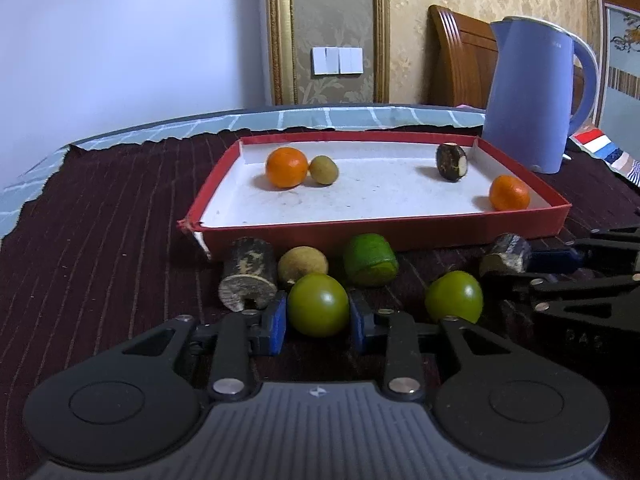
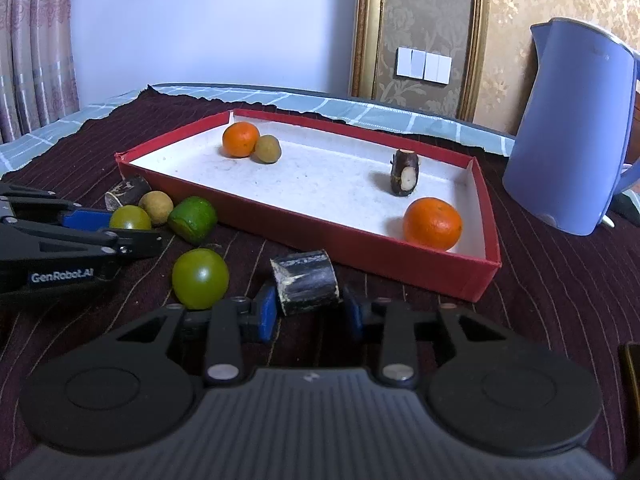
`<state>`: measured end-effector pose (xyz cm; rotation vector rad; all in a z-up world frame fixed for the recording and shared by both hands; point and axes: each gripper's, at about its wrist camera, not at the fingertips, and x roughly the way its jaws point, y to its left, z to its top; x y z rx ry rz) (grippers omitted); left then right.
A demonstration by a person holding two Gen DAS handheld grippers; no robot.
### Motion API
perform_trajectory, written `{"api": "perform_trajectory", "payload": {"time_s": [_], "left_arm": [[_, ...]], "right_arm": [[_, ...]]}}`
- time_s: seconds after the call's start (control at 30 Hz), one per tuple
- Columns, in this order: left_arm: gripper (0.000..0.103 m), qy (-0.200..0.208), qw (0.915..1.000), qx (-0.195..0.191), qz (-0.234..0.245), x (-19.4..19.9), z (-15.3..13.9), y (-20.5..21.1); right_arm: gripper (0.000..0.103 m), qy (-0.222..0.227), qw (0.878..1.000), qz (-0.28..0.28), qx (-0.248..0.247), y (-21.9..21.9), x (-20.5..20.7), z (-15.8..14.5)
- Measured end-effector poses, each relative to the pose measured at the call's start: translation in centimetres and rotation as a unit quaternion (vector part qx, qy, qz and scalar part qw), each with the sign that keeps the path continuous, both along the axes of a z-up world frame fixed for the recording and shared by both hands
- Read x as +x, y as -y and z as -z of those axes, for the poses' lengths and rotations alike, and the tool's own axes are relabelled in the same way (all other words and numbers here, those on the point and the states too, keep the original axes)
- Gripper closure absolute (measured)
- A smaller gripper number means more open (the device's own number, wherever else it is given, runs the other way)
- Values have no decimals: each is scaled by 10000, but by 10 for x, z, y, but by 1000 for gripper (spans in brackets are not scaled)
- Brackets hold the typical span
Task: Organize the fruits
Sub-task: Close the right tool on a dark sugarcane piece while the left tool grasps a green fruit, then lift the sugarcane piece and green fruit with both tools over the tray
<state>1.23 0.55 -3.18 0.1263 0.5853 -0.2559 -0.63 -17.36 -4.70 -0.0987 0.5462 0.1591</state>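
A red tray [image 1: 376,232] [image 2: 384,258] holds two oranges [image 1: 286,167] [image 1: 509,193], a brown longan [image 1: 324,169] and a dark cane piece [image 1: 451,161]. In front of it lie a cane stub [image 1: 248,278], a longan [image 1: 303,266], a lime-green cut fruit [image 1: 370,260] and a green round fruit [image 1: 454,297]. My left gripper [image 1: 318,312] has its blue pads against another green round fruit [image 1: 318,310] on the cloth. My right gripper [image 2: 310,310] has its pads against a dark cane piece [image 2: 308,282] on the cloth.
A blue electric kettle [image 1: 532,96] [image 2: 572,128] stands to the right of the tray. The dark striped cloth [image 1: 100,220] covers the table; its back edge is close behind the tray. A wooden chair [image 1: 460,52] stands behind.
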Motion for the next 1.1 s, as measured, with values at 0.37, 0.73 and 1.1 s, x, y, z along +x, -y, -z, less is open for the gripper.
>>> {"api": "perform_trajectory", "payload": {"time_s": [0.37,0.73,1.1], "left_arm": [[72,78,9999,-5,-68,-1,-7,3],[72,213,9995,-15,-239,4,-23,15],[72,265,9992,8,-314,6,-27,25]], "right_arm": [[70,131,9996,210,157,2,-8,-2],[70,451,9969,525,382,1,-17,-16],[70,580,9952,667,424,1,-19,-21]]}}
